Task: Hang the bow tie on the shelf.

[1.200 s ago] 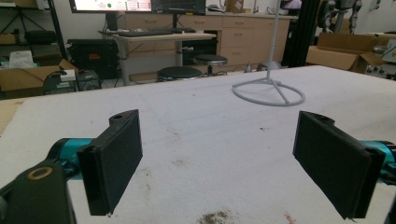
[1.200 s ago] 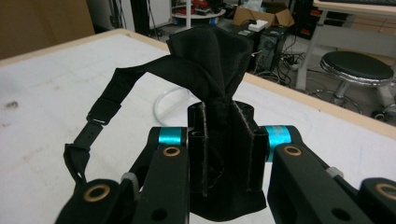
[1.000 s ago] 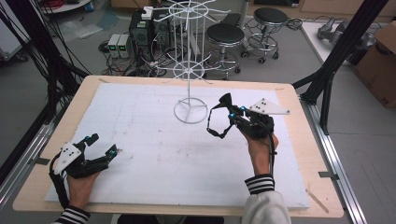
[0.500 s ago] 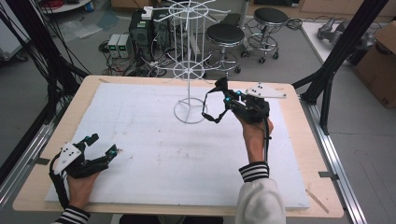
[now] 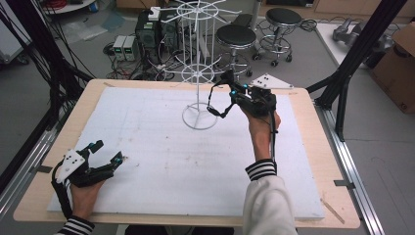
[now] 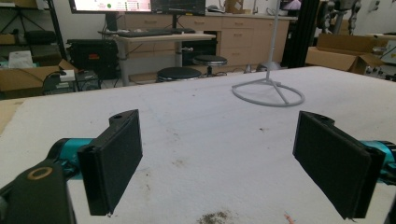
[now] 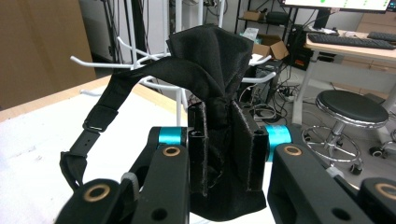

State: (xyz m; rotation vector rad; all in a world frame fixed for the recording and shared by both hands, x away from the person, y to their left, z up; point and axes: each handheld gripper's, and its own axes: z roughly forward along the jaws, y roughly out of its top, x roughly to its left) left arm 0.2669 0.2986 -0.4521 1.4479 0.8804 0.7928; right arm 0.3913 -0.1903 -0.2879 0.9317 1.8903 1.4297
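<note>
One white wire rack (image 5: 198, 73); one black strapped cloth (image 7: 210, 65); two grippers, left (image 5: 100, 156) and right (image 5: 226, 90); three round stools behind the desk (image 5: 313, 161).

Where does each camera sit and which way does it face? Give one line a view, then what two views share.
High view: above the person's side, looking forward and down on the table; both forearms, left gripper, right gripper.
Left gripper view: low over the table, facing the rack; its open jaws.
Right gripper view: facing the rack's hooks; its jaws shut on a black cloth with a strap.
Shared: the rack shows in all three.
</note>
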